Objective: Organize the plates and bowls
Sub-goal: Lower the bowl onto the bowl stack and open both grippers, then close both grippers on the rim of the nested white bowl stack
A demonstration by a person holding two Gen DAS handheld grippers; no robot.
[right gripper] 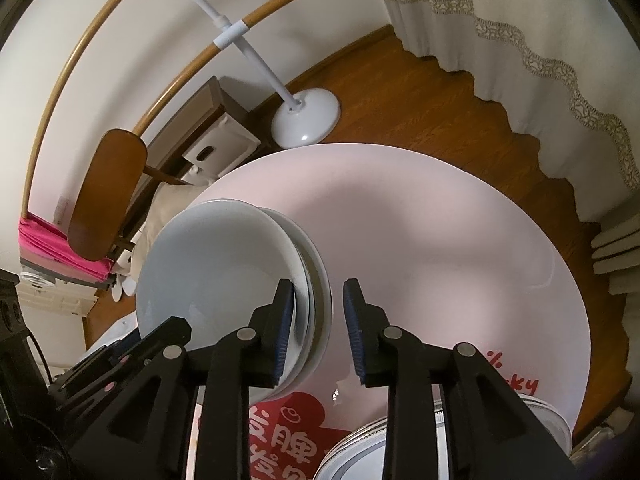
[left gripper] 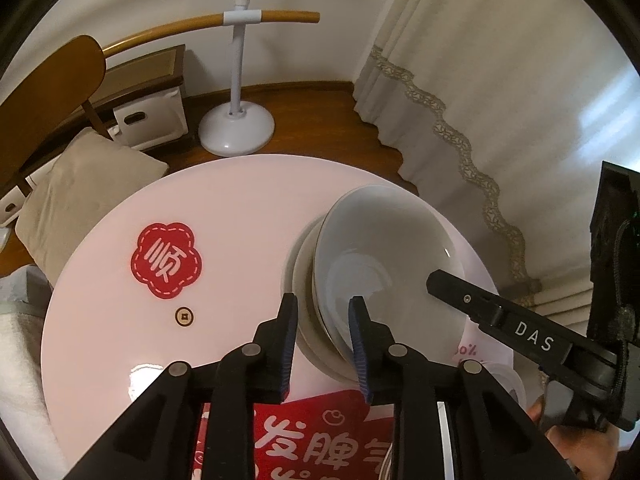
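Left wrist view: left gripper [left gripper: 324, 312] pointing down over round pink table [left gripper: 224, 208], jaws a little apart, straddling near rim of stacked pale bowls [left gripper: 380, 248]; one blue pad inside top bowl, other outside stack; can't tell if pads touch the rim. Right gripper [left gripper: 434, 278] reaching in from right, tip over top bowl's far rim. Red sticker [left gripper: 166, 261] at left on table.

Right wrist view: right gripper [right gripper: 318, 292] jaws spread w/ clear gap, left pad against bowls [right gripper: 224, 264] at rim, right pad over bare table [right gripper: 440, 232]. Striped plates [right gripper: 360, 448] at bottom edge, near the stack.
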